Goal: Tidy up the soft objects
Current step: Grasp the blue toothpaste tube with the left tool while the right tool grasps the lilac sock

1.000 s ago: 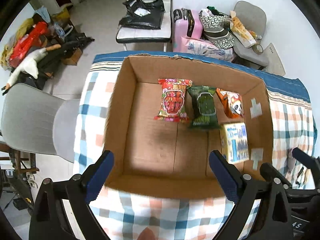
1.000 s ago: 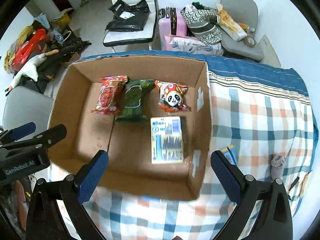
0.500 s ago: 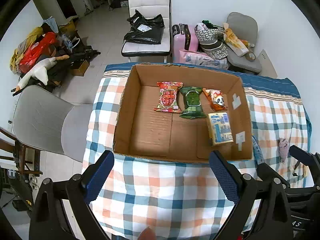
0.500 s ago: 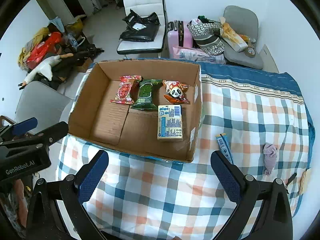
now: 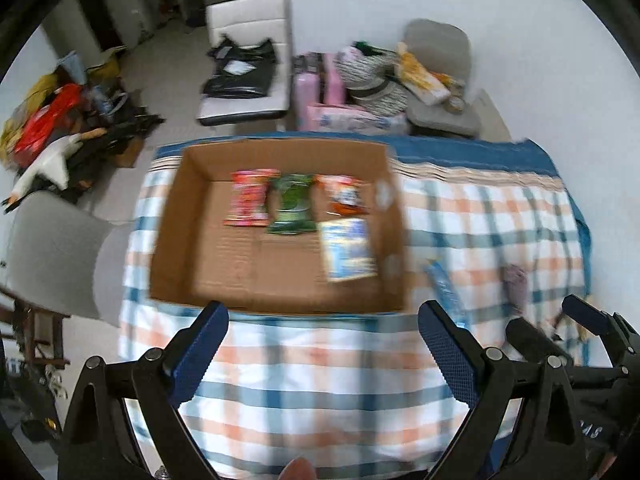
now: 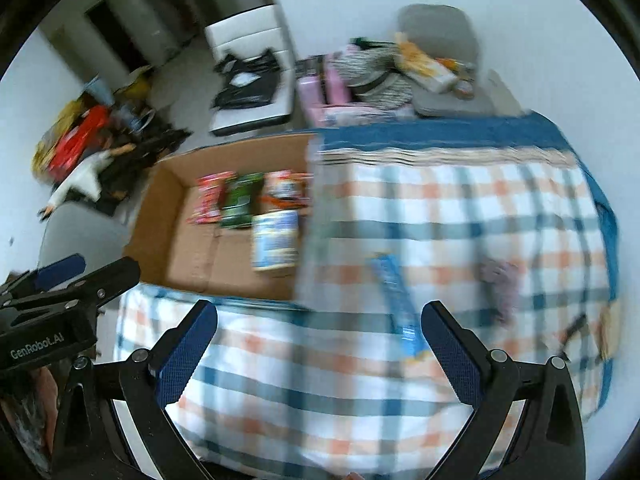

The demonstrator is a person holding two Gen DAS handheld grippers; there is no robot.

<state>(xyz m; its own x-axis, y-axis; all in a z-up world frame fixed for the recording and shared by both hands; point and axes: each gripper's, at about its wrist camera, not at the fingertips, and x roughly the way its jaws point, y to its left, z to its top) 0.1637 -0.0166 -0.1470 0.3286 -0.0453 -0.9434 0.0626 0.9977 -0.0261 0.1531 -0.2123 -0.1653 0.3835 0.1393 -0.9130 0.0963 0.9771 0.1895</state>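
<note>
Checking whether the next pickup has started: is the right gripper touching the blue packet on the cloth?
Apart. In the right wrist view the right gripper hangs open, and the blue packet lies on checked cloth between its fingers, touching neither.

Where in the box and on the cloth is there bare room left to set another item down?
Cardboard box: left half and near strip are bare; red packet, green packet, panda packet and pale pack crowd the far-right. Checkered cloth is bare nearside; blue wrapper and grey lump sit right.

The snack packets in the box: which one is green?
The middle packet of the back row is the green one. The packet on its left is red, and the one on its right is orange with white.
</note>
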